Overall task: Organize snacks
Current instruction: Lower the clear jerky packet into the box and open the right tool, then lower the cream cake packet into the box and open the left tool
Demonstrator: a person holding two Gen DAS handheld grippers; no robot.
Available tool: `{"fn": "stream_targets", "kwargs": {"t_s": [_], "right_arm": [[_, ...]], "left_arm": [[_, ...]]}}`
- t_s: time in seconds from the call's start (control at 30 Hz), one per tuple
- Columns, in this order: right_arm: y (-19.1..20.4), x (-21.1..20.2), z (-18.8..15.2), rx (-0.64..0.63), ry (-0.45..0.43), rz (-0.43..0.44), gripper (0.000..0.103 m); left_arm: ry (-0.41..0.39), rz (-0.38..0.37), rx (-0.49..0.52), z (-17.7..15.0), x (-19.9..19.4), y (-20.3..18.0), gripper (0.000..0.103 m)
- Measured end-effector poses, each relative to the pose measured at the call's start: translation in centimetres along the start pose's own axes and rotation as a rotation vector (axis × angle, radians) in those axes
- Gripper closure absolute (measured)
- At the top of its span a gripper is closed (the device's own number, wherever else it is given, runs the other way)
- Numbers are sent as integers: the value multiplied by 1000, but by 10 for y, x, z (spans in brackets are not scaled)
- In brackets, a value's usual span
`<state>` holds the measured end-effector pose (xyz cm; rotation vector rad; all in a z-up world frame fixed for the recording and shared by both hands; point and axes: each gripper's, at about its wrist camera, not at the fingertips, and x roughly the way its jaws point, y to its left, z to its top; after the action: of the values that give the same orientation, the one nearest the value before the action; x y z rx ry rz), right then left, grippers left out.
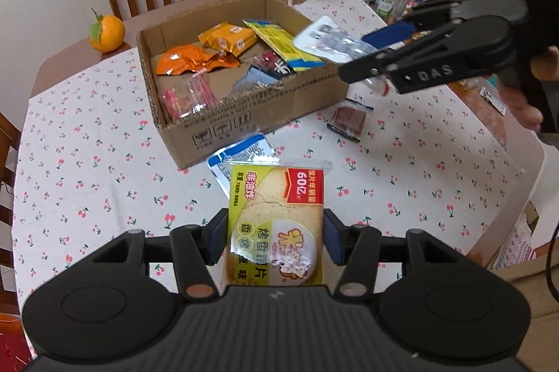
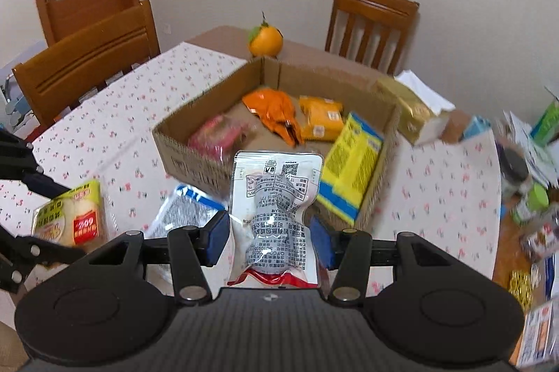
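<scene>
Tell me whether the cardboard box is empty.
Not empty: the cardboard box holds several snack packets, including an orange packet.

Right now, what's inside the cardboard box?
The box holds orange packets, a yellow-blue bag, pink sweets and dark packets. Anything underneath them is hidden.

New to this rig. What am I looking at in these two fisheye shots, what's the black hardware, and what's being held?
No robot arm here: a person carries a handheld two-finger gripper in each hand, each with a fisheye camera looking along its fingers.

The left wrist view shows the left gripper shut on a yellow toast-snack packet. The right wrist view shows the right gripper shut on a white vacuum-sealed pouch. Each gripper also appears at the edge of the other's view.

On the cherry-print tablecloth sits an open cardboard box already holding several snacks. A blue-and-white packet and a brown snack lie outside it, an orange beyond.
</scene>
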<state>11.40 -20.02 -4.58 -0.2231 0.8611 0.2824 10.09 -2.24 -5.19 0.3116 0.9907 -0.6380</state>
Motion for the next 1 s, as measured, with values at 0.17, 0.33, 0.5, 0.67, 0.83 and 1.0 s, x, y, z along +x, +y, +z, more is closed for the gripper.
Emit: {"fn": "stream_targets", "kwargs": {"t_s": [0.17, 0.33, 0.5, 0.67, 0.83, 1.0], "right_arm": [[0, 11, 22, -32, -28, 14, 47], [-3, 35, 48, -52, -39, 25, 47], [-4, 61, 67, -70, -33, 32, 47], [-2, 86, 76, -78, -7, 25, 46], [-1, 84, 66, -55, -18, 27, 4], [1, 66, 56, -41, -24, 18, 0]], "left_arm": [[-17, 21, -25, -1, -8, 4, 49], [-26, 49, -55, -4, -14, 8, 49], [-31, 72, -91, -6, -18, 13, 49], [-33, 88, -114, -7, -19, 16, 49], [-27, 92, -119, -6, -18, 19, 49], [-29, 92, -105, 3, -16, 21, 49]]}}
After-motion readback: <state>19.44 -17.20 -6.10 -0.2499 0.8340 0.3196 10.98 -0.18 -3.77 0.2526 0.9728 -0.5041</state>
